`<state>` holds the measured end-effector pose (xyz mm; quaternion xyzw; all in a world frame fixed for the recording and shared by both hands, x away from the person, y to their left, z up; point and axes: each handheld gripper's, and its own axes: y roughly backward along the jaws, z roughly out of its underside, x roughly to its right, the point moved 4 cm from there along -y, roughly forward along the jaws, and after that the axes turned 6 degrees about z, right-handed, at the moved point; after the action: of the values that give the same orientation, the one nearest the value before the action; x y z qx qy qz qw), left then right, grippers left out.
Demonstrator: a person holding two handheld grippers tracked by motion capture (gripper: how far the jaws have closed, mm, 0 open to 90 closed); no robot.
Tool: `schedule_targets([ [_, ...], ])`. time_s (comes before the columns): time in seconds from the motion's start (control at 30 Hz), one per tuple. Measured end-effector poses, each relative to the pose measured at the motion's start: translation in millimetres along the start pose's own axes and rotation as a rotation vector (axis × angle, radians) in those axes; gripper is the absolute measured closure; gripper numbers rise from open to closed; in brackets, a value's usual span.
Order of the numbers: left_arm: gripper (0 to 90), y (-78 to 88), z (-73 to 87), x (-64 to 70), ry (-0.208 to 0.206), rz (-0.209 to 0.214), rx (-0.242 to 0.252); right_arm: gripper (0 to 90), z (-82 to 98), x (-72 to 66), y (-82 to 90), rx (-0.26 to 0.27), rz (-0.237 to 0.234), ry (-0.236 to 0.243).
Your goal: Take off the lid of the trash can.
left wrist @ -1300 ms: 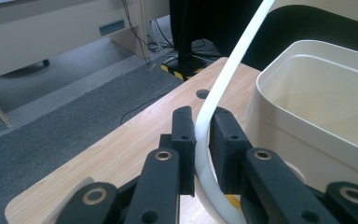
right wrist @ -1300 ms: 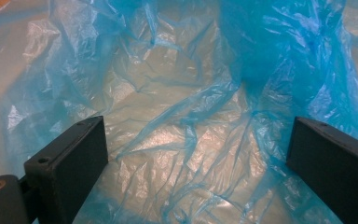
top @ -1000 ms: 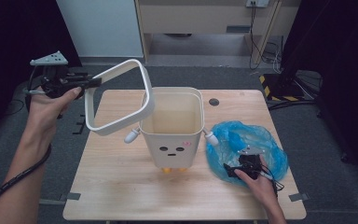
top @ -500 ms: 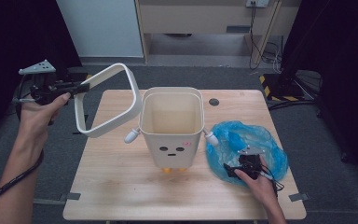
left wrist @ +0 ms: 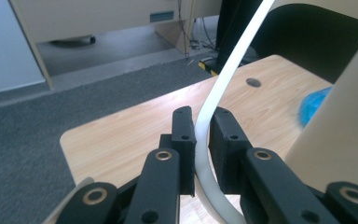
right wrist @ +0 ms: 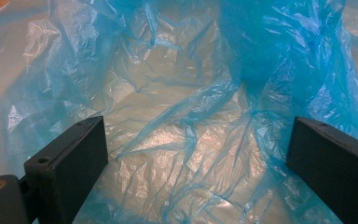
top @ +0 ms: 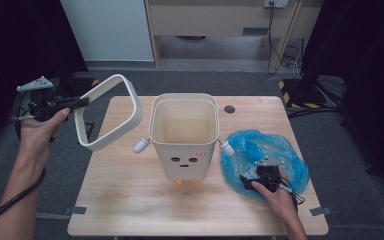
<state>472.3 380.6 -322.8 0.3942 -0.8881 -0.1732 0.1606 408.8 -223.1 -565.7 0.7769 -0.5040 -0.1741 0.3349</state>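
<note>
A cream, face-printed bin (top: 184, 135) stands open in the middle of the wooden table (top: 130, 200). Its loose cream rim ring (top: 136, 112) hangs tilted above the table's left part, clear of the bin. My left gripper (top: 80, 103) is shut on the ring's left side. In the left gripper view the pads of that gripper (left wrist: 203, 135) pinch the thin ring (left wrist: 228, 70), with the bin wall (left wrist: 340, 130) at right. A crumpled blue plastic bag (top: 260, 150) lies right of the bin. My right gripper (top: 260, 180) rests on it, and its jaws (right wrist: 200, 144) stand wide open over the bag (right wrist: 177, 93).
A dark round hole (top: 229, 109) marks the table's far edge right of the bin. Beyond the table are grey floor, a pale cabinet (top: 110, 30) and cables (top: 280, 45). Dark curtains close both sides.
My left hand has carried the ring left and downward, away from the bin's top. The right hand and the bag have stayed put.
</note>
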Motion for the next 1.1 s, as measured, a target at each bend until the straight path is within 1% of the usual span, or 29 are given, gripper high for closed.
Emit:
schedule_targets([
  [0.07,80.3,-2.1,7.5,-5.2,0.014,-0.012,-0.007,5.2,0.0,0.0,0.0,0.0,0.0,0.0],
  [0.13,80.3,-3.9,14.7,-9.5,0.037,-0.01,-0.005,5.2,0.0,0.0,0.0,0.0,0.0,0.0],
  [0.2,80.3,-5.9,21.1,-15.6,0.043,-0.028,-0.001,5.2,0.0,0.0,0.0,0.0,0.0,0.0],
  [0.3,80.3,-9.9,32.0,-25.5,0.054,-0.057,-0.011,5.2,0.0,0.0,0.0,0.0,0.0,0.0],
  [0.5,80.3,-19.5,56.1,-39.6,0.069,-0.081,-0.039,5.2,0.0,0.0,0.0,0.0,0.0,0.0],
  [0.63,80.3,-26.4,70.0,-41.9,0.062,-0.097,-0.071,5.2,0.0,0.0,0.0,0.0,0.0,0.0],
  [0.77,80.3,-32.4,82.2,-42.2,0.075,-0.096,-0.077,5.2,0.0,-0.1,0.0,0.001,0.002,-0.001],
  [0.9,80.3,-38.6,92.6,-40.9,0.066,-0.11,-0.102,5.2,0.0,-0.1,0.0,0.001,0.002,-0.001],
  [1.0,80.3,-43.4,100.4,-39.5,0.057,-0.112,-0.129,5.2,0.0,-0.1,0.0,0.001,0.002,-0.001],
  [1.1,80.3,-47.8,107.8,-37.8,0.057,-0.104,-0.137,5.2,0.0,-0.1,0.0,0.001,0.002,-0.001],
])
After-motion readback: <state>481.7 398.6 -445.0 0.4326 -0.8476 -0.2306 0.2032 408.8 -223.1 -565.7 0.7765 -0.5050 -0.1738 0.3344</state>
